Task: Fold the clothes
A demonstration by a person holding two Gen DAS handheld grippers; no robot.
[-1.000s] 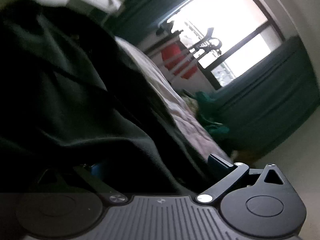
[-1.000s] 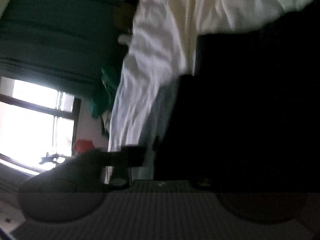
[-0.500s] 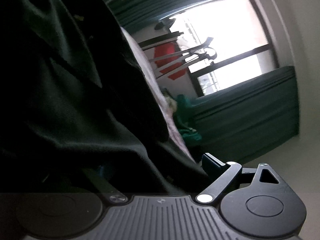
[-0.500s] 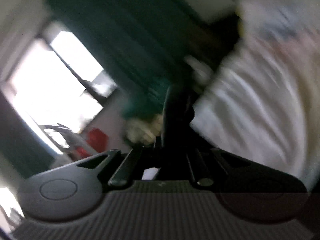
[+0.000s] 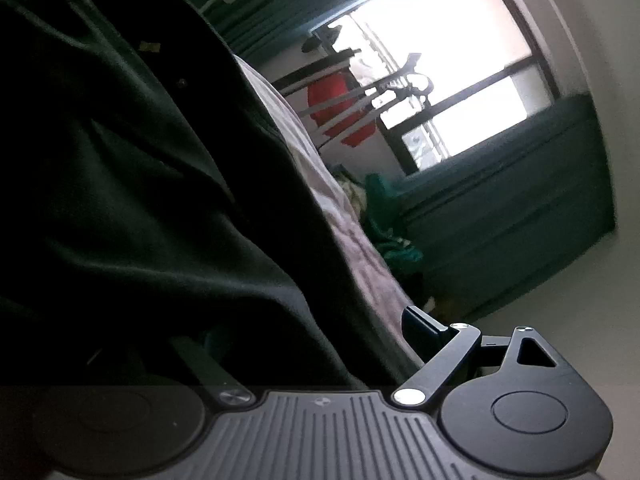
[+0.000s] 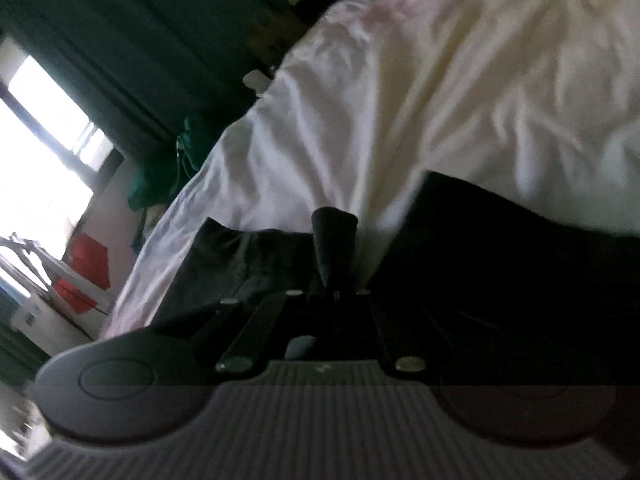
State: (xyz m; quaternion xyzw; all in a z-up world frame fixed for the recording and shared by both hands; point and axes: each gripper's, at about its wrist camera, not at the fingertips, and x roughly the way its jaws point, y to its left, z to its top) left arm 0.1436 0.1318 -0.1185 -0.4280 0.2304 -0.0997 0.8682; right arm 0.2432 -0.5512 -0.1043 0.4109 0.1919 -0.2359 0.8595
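The dark, soft woven garment (image 5: 132,184) fills the left of the left view and drapes over the left tongs (image 5: 320,344), spread wide. In the right view it lies lower right on the pale rumpled bed sheet (image 6: 400,92); the right tongs (image 6: 334,236) are pressed together, empty. It looks limp and light; grip a hem edge. No writing is legible.

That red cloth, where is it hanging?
The red cloth hangs on a drying rack by the bright window, beyond the bed.
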